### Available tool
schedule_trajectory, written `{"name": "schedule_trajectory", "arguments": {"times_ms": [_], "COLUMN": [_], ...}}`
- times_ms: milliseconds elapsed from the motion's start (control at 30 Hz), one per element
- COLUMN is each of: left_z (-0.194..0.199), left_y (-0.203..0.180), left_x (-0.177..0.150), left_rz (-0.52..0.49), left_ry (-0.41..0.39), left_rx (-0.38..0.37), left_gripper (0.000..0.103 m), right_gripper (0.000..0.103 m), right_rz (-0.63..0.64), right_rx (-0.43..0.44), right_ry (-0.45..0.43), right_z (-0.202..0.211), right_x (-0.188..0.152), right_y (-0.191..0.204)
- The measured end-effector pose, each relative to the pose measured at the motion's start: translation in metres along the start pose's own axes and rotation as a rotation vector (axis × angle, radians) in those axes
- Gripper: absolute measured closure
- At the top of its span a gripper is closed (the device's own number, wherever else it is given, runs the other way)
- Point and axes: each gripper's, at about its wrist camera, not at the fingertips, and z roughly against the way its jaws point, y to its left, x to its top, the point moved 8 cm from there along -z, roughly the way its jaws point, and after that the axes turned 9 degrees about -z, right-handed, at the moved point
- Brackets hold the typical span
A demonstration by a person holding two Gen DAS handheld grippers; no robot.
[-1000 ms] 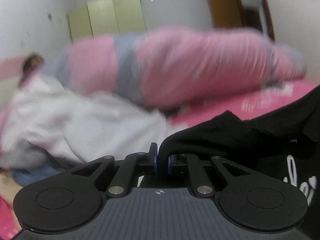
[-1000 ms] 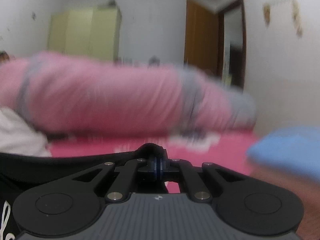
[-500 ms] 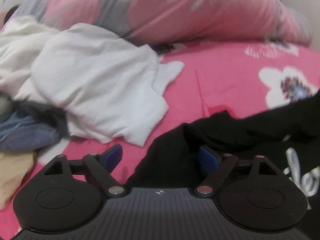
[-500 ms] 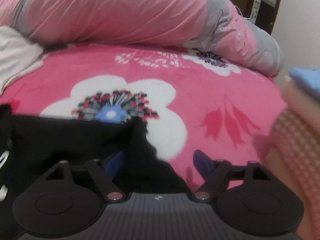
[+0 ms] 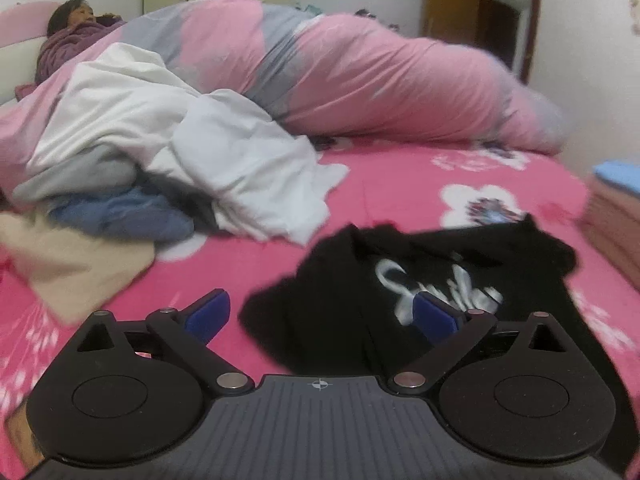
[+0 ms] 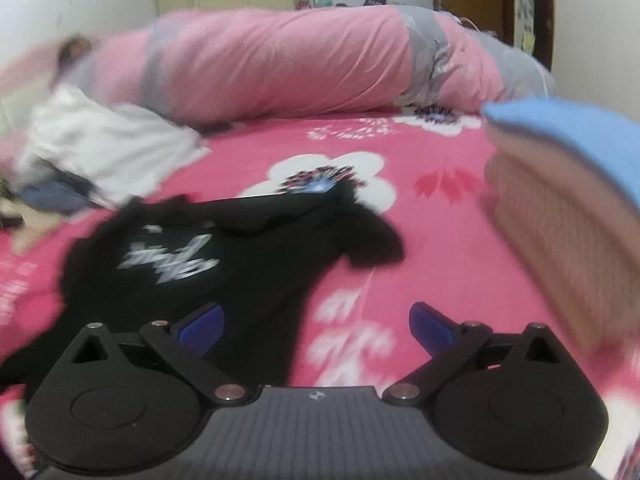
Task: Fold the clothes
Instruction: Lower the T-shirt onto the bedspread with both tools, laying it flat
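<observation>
**Both grippers wide open over the black shirt**

In front of you is the bed [image 5: 392, 184], covered by a bright pink sheet with white flowers. Along its far side lies a long rolled quilt [image 5: 360, 76] in pink and grey, and a person [image 5: 68, 36] is lying at the far left end beside it. Nearer, on the left, you have a loose pile of clothes [image 5: 168, 152]: white pieces on top, something blue under them, and a beige piece [image 5: 76, 264] spread closest to you. At the right edge sits a folded stack [image 6: 560, 184] with a light blue piece on top.

The black shirt [image 5: 400, 292] lies crumpled on the sheet just ahead of both grippers, its white lettering facing up.

Your left gripper [image 5: 320, 316] has just been opening and its jaws now stand wide apart; the shirt shows between them, but neither pad presses on it. Your right gripper [image 6: 316, 324] has also just been opening and is spread wide, holding nothing; the shirt's edge lies by its left finger and bare sheet by the right.
</observation>
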Motion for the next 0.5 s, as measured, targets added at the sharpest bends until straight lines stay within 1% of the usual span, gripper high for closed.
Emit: {"name": "schedule_trajectory", "arguments": {"times_ms": [100, 200, 300, 333, 367, 400, 433, 467, 500], "left_z": [0.038, 0.057, 0.064, 0.063, 0.062, 0.06, 0.056, 0.05, 0.043], "left_y": [-0.01, -0.025, -0.043, -0.049, -0.055, -0.061, -0.067, -0.073, -0.076], "left_x": [-0.033, -0.069, -0.1, -0.106, -0.113, -0.12, -0.125, -0.128, -0.13], "left_rz": [0.014, 0.048, 0.059, 0.056, 0.052, 0.045, 0.021, -0.003, -0.02], "left_ry": [-0.016, -0.036, -0.081, -0.088, -0.095, -0.099, -0.088, -0.073, -0.061], "left_rx": [-0.042, -0.094, -0.114, -0.125, -0.137, -0.146, -0.145, -0.142, -0.138], "left_gripper": [0.004, 0.004, 0.007, 0.009, 0.01, 0.014, 0.023, 0.027, 0.034], "right_gripper": [0.002, 0.002, 0.004, 0.005, 0.01, 0.014, 0.023, 0.028, 0.029], "right_rz": [-0.117, -0.202, -0.25, -0.273, -0.304, -0.338, -0.372, -0.405, -0.424], "right_rx": [0.068, 0.124, 0.138, 0.132, 0.119, 0.109, 0.103, 0.106, 0.113], "right_ry": [0.018, 0.029, 0.047, 0.057, 0.072, 0.089, 0.107, 0.126, 0.138], "right_z": [0.033, 0.054, 0.057, 0.055, 0.051, 0.046, 0.042, 0.038, 0.035], "right_x": [-0.037, -0.069, -0.096, -0.105, -0.113, -0.119, -0.125, -0.13, -0.134], "right_y": [0.001, 0.005, 0.008, 0.007, 0.004, 0.001, -0.003, -0.005, -0.006]}}
